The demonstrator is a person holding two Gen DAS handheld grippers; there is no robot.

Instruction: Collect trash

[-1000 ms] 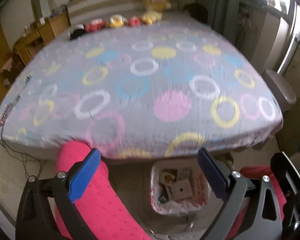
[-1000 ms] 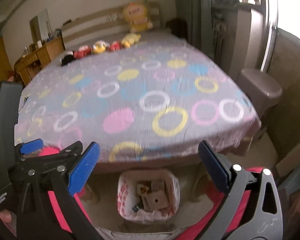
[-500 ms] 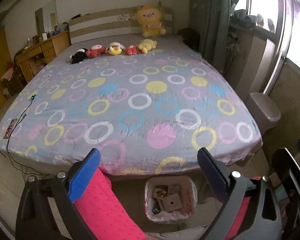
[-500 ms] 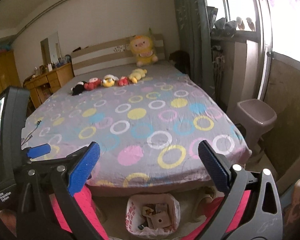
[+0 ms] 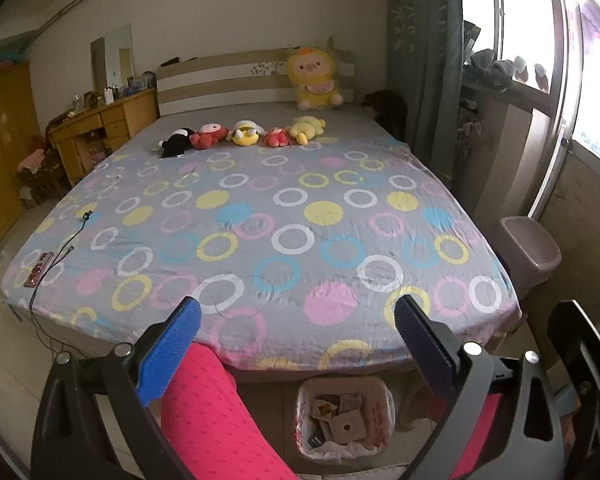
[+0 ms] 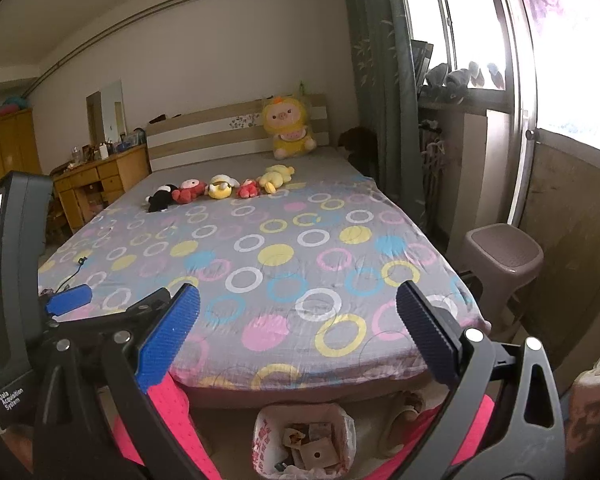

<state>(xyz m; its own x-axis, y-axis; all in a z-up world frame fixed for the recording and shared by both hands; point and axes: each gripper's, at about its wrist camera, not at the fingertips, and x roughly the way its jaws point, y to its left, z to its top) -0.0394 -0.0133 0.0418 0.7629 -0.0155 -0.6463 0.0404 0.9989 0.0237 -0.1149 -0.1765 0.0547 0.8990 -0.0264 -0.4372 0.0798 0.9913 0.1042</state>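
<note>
A white plastic-lined trash bin (image 5: 344, 420) (image 6: 304, 440) stands on the floor at the foot of the bed, holding cardboard scraps and wrappers (image 5: 342, 416). My left gripper (image 5: 296, 340) hovers above it, wide open with nothing between its blue pads. The right gripper (image 6: 296, 336) is likewise open and empty, raised over the bed's foot edge. In the right wrist view the left gripper (image 6: 66, 300) shows at the left with its small screen.
A large bed (image 5: 260, 220) with a ring-patterned grey sheet fills the view. Several plush toys (image 5: 240, 136) line its head end. A cable and power strip (image 5: 40, 268) lie at its left edge. A brown plastic stool (image 5: 528, 252) stands right. Pink-clad legs (image 5: 212, 420) flank the bin.
Both grippers have risen and tilted upward, away from the bin, so the whole bed and the far wall now show. Both stayed open and empty.
</note>
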